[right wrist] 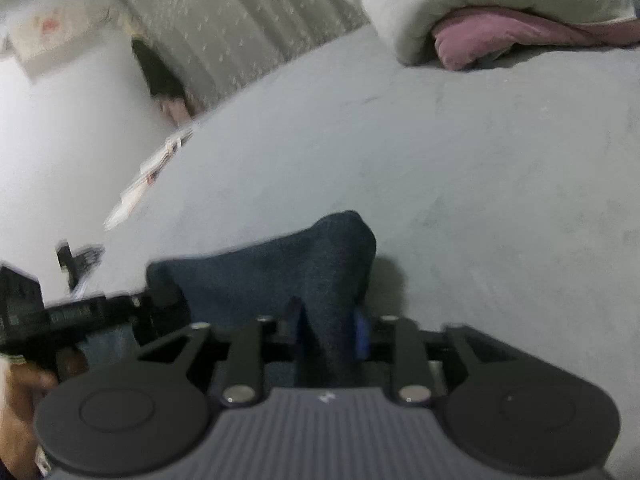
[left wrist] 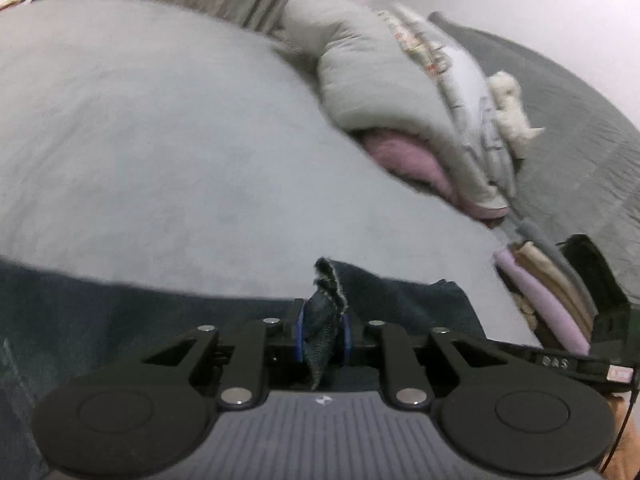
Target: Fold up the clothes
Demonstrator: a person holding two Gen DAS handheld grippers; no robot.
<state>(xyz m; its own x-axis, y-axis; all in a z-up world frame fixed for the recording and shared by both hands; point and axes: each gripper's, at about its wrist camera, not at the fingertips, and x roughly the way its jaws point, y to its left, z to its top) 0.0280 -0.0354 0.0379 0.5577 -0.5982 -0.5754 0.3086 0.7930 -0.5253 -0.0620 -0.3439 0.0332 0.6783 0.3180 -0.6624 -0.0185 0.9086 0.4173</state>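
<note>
— Holding, item one: left hand-held gripper (left wrist: 322,334), jaws pinched on a frayed edge of the dark denim garment (left wrist: 224,320), which lies along the near side of the bed (left wrist: 180,140).

— Item two, to its right?

— Right hand-held gripper (right wrist: 332,334), jaws clamped on another part of the same denim, a bunched fold standing up just ahead of it.

— Step in hand?

— My judgement: mid-fold or mid-spread, both ends gripped. The blur does not tell me which, nor how many folds are in.

— What does the next move call for?

— Keeping both pinches firm and level, so the heavy cloth does not slide out of either one.

— Room and edges?

— Open grey sheet ahead. Far right: rolled bedding (left wrist: 380,80) with a pink layer. Near right: stack of folded clothes (left wrist: 548,292) just beside the bed's edge. Left edge of bed falls away to the pale floor (right wrist: 72,128).
</note>
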